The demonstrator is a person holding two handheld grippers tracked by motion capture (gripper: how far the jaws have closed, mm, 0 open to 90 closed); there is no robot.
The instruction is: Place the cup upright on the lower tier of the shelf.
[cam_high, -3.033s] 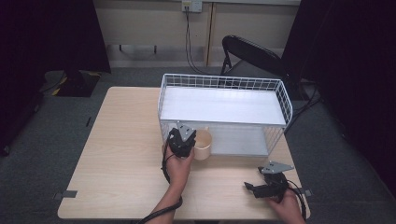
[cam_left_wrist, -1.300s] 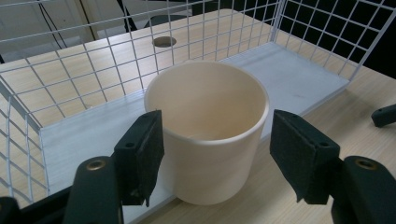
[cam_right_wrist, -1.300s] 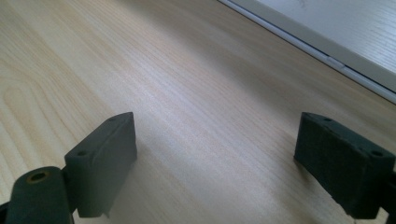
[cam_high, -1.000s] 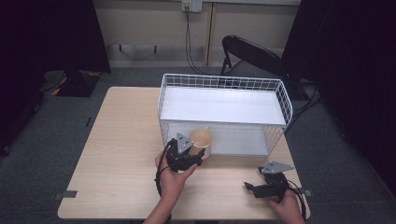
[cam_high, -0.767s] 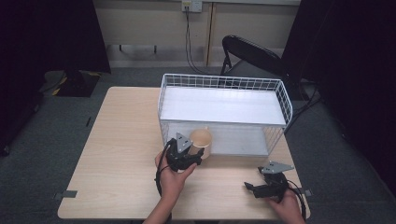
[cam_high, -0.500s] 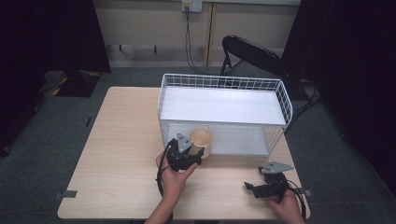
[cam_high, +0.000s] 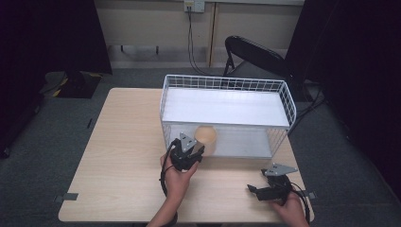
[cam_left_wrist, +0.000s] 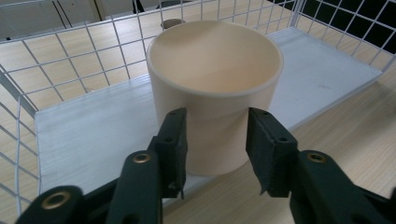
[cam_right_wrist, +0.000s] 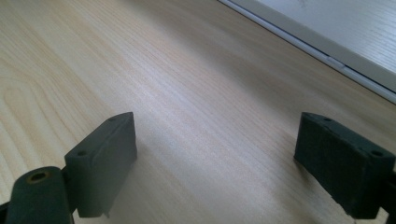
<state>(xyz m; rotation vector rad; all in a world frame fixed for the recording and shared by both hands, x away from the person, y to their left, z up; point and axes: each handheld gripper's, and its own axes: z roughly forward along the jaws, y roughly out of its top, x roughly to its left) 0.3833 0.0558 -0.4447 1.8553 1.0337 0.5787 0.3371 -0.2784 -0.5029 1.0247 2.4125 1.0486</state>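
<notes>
My left gripper [cam_left_wrist: 217, 140] has just been closing and now pinches the cup [cam_left_wrist: 215, 84] at the rack's [cam_high: 227, 82] front edge; my right gripper [cam_right_wrist: 229, 163] rests spread on the table [cam_high: 123, 142].

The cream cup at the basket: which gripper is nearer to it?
Left. The left gripper has its jaws around the cream cup; the right gripper rests on the table, well off.

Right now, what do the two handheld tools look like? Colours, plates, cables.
Both are black. The left tool and right tool each carry a grey three-cornered plate on top and trail a black cable. Up close, the left tool's fingers are flat black blocks with small screw holes and brass-coloured pivot pins. Forearms are bare, no sleeves visible.
</notes>
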